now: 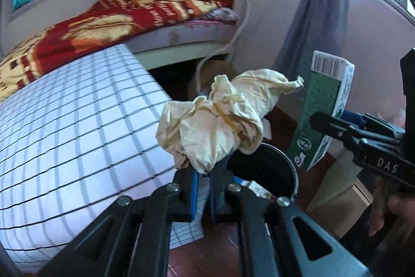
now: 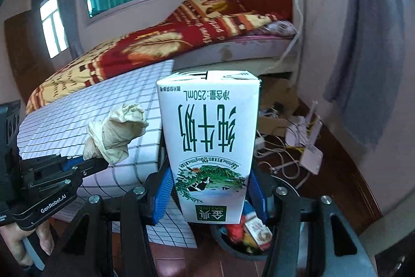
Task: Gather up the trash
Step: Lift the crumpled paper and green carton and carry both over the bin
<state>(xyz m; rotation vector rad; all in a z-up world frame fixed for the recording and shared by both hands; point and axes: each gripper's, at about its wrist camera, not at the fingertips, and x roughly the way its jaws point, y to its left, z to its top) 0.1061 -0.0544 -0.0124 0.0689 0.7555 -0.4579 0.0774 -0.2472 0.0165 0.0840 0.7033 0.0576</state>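
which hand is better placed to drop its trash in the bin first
Probably the right. Its gripper holds the milk carton directly above the open bin. The left gripper holds the crumpled paper nearer the bin's rim, beside the checked cloth.

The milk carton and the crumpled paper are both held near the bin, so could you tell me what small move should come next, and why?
Probably open the right gripper. It holds the milk carton directly above the open bin, which already contains trash. The left gripper, shut on the crumpled paper, sits nearer the bin's edge.
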